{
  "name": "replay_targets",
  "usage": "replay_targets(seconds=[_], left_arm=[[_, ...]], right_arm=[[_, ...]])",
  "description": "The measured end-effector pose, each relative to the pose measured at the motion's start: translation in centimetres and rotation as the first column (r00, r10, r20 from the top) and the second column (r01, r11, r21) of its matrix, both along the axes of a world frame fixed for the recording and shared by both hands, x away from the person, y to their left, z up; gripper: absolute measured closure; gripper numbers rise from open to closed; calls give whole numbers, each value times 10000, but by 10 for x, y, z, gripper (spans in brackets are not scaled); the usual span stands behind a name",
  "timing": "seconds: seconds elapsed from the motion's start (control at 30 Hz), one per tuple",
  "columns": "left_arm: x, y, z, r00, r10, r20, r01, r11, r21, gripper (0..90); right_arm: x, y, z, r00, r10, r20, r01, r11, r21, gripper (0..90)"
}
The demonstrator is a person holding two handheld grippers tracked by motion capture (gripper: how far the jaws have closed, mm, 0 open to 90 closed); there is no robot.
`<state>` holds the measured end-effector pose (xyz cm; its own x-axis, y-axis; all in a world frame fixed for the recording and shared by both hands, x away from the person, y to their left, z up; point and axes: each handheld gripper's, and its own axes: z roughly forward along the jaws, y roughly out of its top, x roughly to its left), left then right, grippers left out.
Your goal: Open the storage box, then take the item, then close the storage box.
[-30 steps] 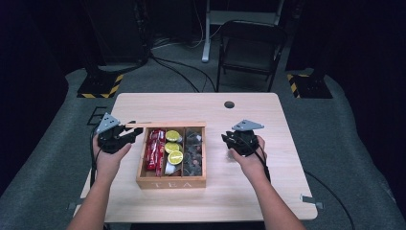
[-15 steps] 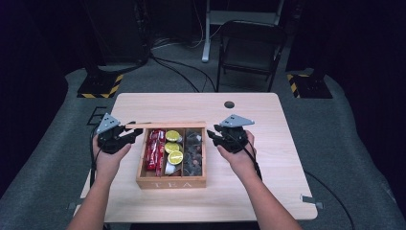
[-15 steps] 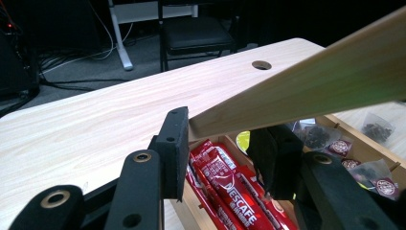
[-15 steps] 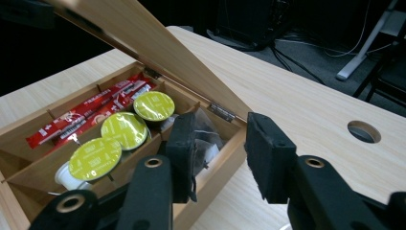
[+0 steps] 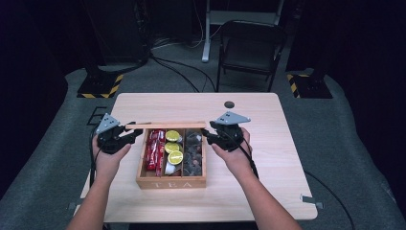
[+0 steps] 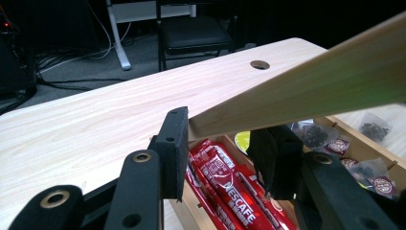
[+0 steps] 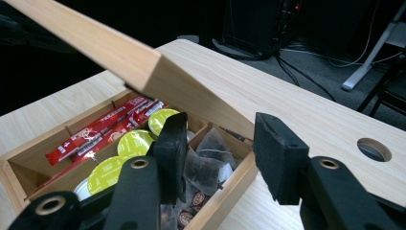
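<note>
Left gripper (image 6: 225,143) is clamped on the raised pale wooden lid (image 6: 306,86); right gripper (image 7: 220,143), jaws just opening, is parted beside the wooden tea box (image 5: 143,165).

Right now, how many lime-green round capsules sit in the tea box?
3 green capsules in the tea box middle compartment: back, middle, front. More may hide beneath.

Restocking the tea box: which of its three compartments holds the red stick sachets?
The left compartment, nearest the left gripper; the middle holds green-lidded pods, the right dark tea bags.
</note>
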<state>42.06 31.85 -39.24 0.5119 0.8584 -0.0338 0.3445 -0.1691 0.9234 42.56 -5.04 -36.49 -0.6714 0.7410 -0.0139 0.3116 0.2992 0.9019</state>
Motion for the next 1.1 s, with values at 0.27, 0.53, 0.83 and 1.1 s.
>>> replay_targets(seconds=[0.27, 0.53, 0.83, 1.1], left_arm=[[-2, 0, -1, 10000, 15, -58, -14, 10000, 70, 585], [-4, -1, -2, 10000, 8, -97, -6, 9999, 148, 584], [-8, 3, 5, 9998, -169, -117, 165, 9995, -260, 577], [-20, 3, 18, 9996, -286, 47, 287, 9995, -110, 572]], right_arm=[[-1, 6, 1, 9995, 219, 239, -216, 9997, -105, 509], [-3, 11, 3, 9990, 359, 268, -357, 9993, -79, 498], [-2, 13, 6, 9992, 339, 205, -339, 9994, 3, 508], [-3, 14, 7, 9996, 208, 177, -206, 9997, -98, 519]])
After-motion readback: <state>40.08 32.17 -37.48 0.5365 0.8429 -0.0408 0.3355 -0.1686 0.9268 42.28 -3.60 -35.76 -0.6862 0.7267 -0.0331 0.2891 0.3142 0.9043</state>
